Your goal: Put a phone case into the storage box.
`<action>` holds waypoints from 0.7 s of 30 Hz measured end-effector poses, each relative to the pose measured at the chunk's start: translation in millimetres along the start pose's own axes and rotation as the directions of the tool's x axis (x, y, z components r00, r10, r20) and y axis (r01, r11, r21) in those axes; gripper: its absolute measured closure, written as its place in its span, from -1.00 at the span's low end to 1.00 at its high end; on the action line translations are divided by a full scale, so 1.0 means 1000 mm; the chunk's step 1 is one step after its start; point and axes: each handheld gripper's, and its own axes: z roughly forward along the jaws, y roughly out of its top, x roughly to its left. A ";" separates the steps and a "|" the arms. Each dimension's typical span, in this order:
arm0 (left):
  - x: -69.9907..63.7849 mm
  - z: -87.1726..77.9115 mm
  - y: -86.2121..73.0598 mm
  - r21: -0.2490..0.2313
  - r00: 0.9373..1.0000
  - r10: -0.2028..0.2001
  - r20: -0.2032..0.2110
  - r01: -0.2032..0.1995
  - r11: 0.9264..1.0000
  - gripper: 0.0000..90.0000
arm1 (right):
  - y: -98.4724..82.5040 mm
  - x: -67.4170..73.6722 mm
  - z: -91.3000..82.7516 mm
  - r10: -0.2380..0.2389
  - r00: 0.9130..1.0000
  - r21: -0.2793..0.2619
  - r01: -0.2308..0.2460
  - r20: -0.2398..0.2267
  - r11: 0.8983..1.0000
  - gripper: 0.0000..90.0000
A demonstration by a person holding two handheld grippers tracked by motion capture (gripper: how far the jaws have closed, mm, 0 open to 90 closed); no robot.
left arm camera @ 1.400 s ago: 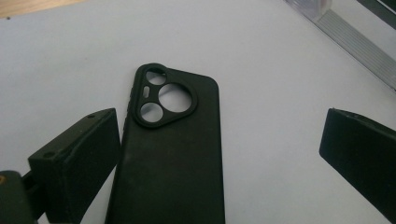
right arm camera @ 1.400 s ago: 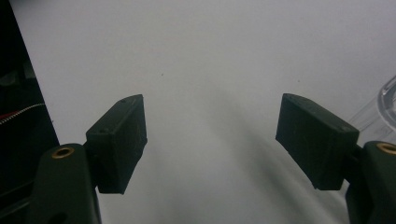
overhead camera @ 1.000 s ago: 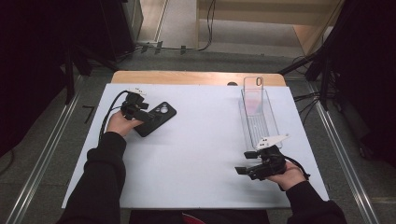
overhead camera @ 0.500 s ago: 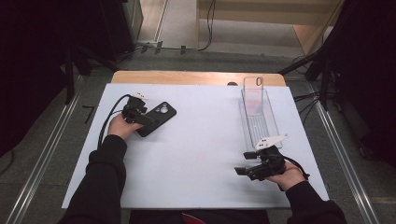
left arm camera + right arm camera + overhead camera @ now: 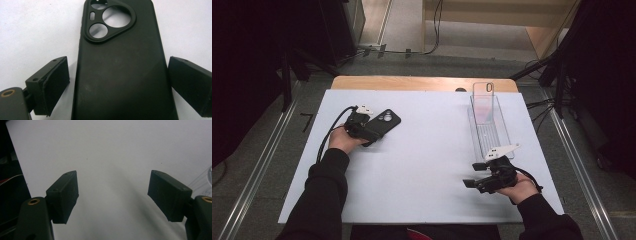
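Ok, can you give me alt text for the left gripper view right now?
A black phone case lies back-up on the white table, between the open jaws of the left hand-held gripper. A gap shows between each pad and the case's edges, and the camera cutout points away from the gripper.

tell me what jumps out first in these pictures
The black phone case on the white table, left of centre, lies between the open jaws of the left gripper, gaps showing on both sides. At the right edge stands a clear tray, with the right gripper open just before it.
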 end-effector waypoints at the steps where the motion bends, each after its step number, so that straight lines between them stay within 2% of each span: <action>1: 0.000 0.000 0.000 0.002 1.000 0.001 -0.002 -0.001 1.000 -0.88 | 0.000 0.000 0.000 -0.001 1.000 0.001 0.001 0.000 1.000 -0.50; 3: -0.001 -0.001 0.001 0.011 1.000 -0.002 -0.004 0.002 1.000 -0.85 | 0.000 0.000 0.000 -0.001 1.000 0.002 0.001 -0.001 1.000 -0.50; 5: -0.003 -0.003 0.002 0.013 1.000 -0.004 -0.009 0.004 1.000 -0.72 | 0.000 0.000 0.001 -0.003 1.000 0.002 0.003 -0.002 1.000 -0.50; 11: -0.005 -0.003 0.003 0.026 1.000 -0.010 -0.015 0.010 1.000 -0.69 | 0.000 0.000 0.001 -0.004 1.000 0.002 0.004 -0.003 1.000 -0.50; 15: -0.004 -0.004 0.002 0.014 0.999 -0.030 -0.017 0.031 0.999 -0.66 | 0.001 0.000 0.001 -0.003 1.000 -0.001 0.003 -0.003 1.000 -0.50; 18: -0.003 -0.005 0.003 0.012 0.998 -0.057 -0.007 0.057 0.998 -0.65 | 0.002 0.000 0.001 -0.003 1.000 -0.001 0.003 -0.003 1.000 -0.50; 21: 0.003 -0.007 0.002 -0.011 0.993 -0.116 0.032 0.117 0.993 -0.65 | 0.002 0.000 0.001 -0.003 1.000 0.001 0.003 -0.003 1.000 -0.50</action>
